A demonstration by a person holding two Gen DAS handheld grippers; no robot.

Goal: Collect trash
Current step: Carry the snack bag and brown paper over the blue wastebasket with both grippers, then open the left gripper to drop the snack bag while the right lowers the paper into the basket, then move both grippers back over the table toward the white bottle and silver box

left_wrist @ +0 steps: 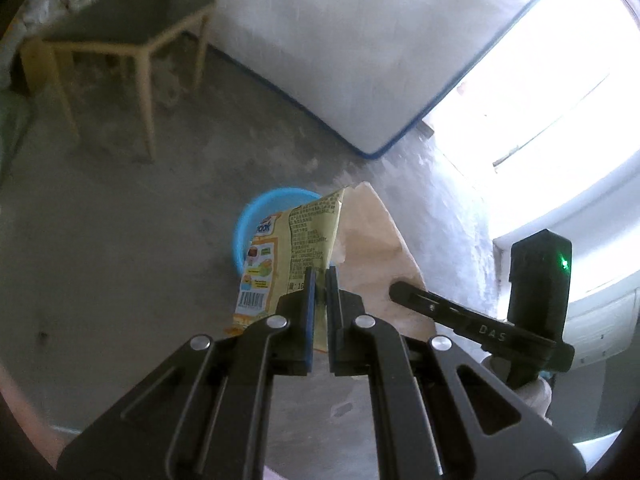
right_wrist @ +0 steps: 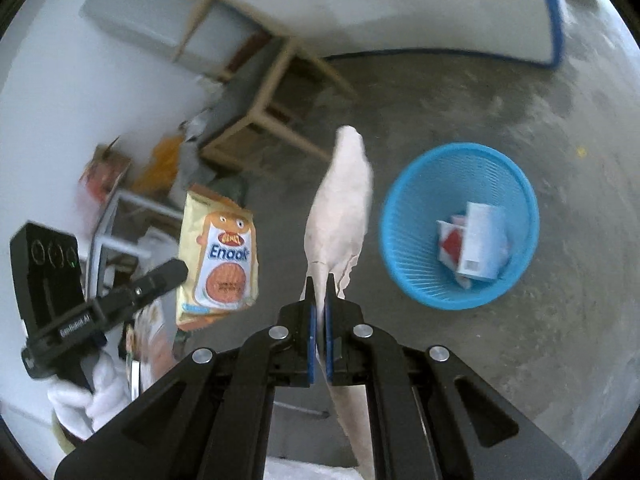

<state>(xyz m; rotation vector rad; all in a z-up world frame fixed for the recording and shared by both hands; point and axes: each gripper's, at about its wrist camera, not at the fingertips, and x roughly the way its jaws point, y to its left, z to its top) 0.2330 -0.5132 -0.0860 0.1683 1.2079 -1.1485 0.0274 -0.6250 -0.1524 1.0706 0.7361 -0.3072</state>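
Yellow foil is what I've got pinched in my left gripper point(left_wrist: 321, 276): a snack packet point(left_wrist: 288, 256), clamped by its edge between the blue pads, barcode side facing my left camera and the cartoon front facing the right one point(right_wrist: 218, 264). My right gripper point(right_wrist: 320, 284) is clamped shut too, on a pale crumpled paper bag point(right_wrist: 340, 208) that stands up from the jaws and also trails down below them. Both pieces are held off the floor, side by side; in the left view the paper bag point(left_wrist: 372, 248) sits right behind the packet. Blue mesh basket point(right_wrist: 460, 224) is on the concrete floor point(right_wrist: 540, 340), off to the right of the paper bag in the right view, with a white carton and some red-and-white scraps point(right_wrist: 476, 244) already lying in it. From the left camera I only see part of the basket's rim point(left_wrist: 260, 208) peeking out behind the packet. Further out, a wooden chair point(left_wrist: 120, 40) with a dark seat stands on the floor, and a white mattress with blue piping point(left_wrist: 360, 52) leans behind it. Bright window light washes out the right side of the left view. The picture is a bit smeared at the edges.
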